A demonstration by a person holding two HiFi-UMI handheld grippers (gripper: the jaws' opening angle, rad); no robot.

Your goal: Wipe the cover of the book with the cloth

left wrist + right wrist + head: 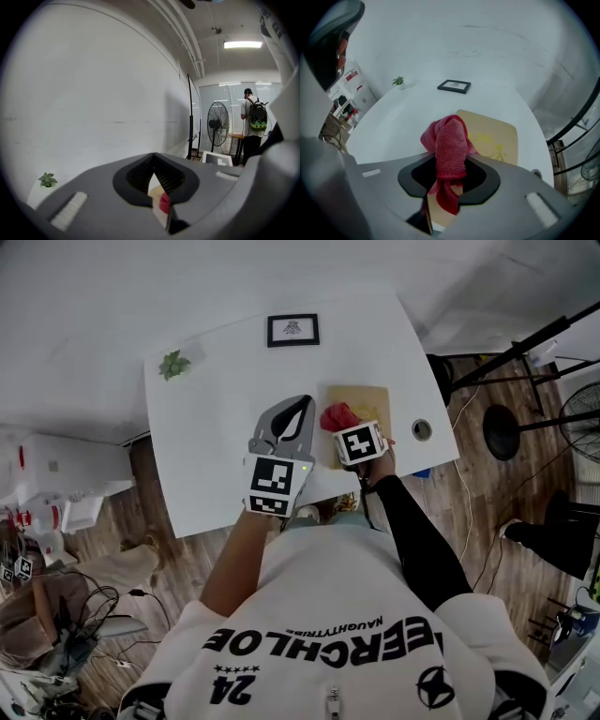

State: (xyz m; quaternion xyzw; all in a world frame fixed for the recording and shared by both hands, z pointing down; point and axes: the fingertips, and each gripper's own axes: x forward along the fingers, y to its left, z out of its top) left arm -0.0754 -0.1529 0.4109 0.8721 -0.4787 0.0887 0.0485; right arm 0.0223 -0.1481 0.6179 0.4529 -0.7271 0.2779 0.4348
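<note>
The right claw (450, 176) is clamped on the red cloth (449, 138), which is bunched over the near left corner of the book (494, 136). The book lies flat by the bench's (216, 437) front right edge and stretches away from the claw. The left claw (298, 411), shut and empty, hovers just left of the book.

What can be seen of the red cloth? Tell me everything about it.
The red cloth looks like soft, nubby microfibre. It is bunched into a thick fold and clamped between the jaws of the right gripper, with its rounded bulk sticking out ahead and a darker tail hanging below the jaws. It sits over the near left part of the tan book on the white table; whether it presses on the cover cannot be told.
</note>
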